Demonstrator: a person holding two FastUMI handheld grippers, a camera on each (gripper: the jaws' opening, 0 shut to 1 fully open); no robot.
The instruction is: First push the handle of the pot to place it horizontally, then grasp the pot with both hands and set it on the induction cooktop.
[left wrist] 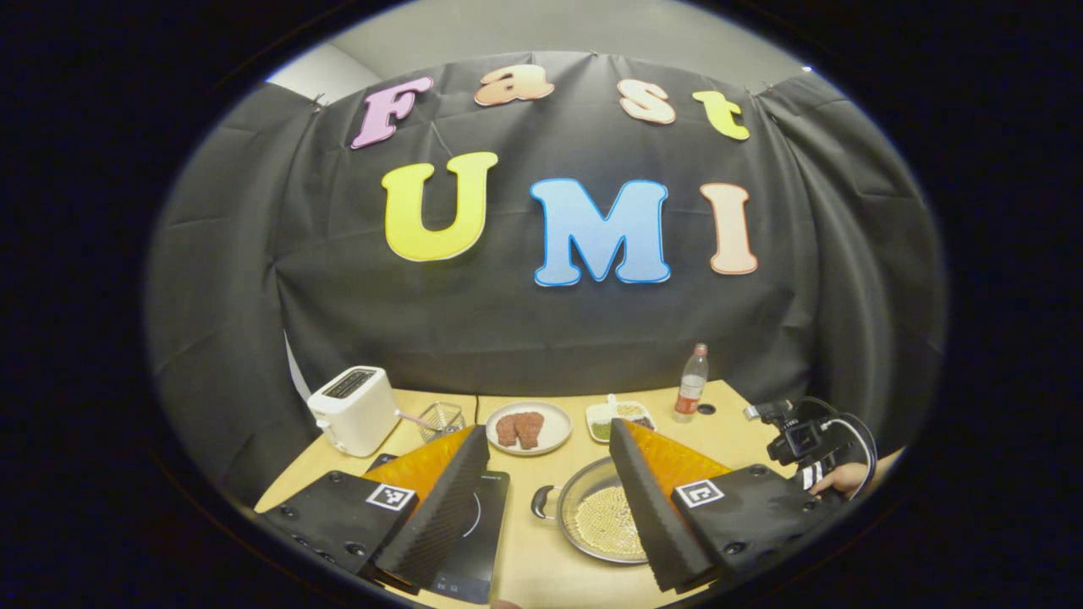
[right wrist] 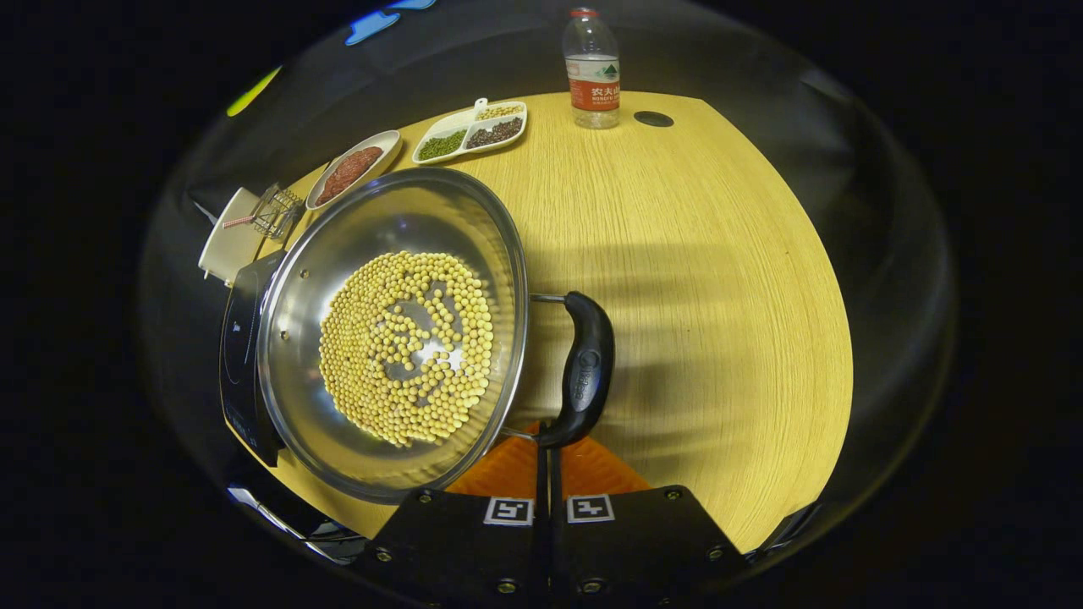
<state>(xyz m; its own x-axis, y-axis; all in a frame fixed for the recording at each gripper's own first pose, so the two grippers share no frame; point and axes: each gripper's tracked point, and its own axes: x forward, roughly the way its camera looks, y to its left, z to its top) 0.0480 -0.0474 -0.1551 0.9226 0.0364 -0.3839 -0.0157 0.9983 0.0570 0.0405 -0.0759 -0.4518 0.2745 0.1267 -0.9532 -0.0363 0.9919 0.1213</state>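
Note:
A steel pot [right wrist: 338, 254] holding soybeans rests on the wooden table [right wrist: 719, 279]. Its black loop handle [right wrist: 584, 364] on the side toward me stands crosswise. My right gripper [right wrist: 548, 452] is shut, its tips touching the near end of that handle, with nothing between the fingers. The black induction cooktop [right wrist: 241, 338] lies just left of the pot. In the left gripper view, my left gripper [left wrist: 548, 430] hangs open above the table, with the cooktop [left wrist: 478, 533] under its left finger, the pot [left wrist: 592, 516] under its right finger, and the pot's other small handle [left wrist: 541, 501] between them. The right gripper [left wrist: 804, 440], held by a hand, is at the far right.
Along the back of the table stand a white toaster [left wrist: 354, 408], a wire basket [left wrist: 440, 419], a plate of meat [left wrist: 529, 427], a divided dish of grains [left wrist: 622, 416] and a water bottle [left wrist: 692, 383]. Bare table lies right of the pot.

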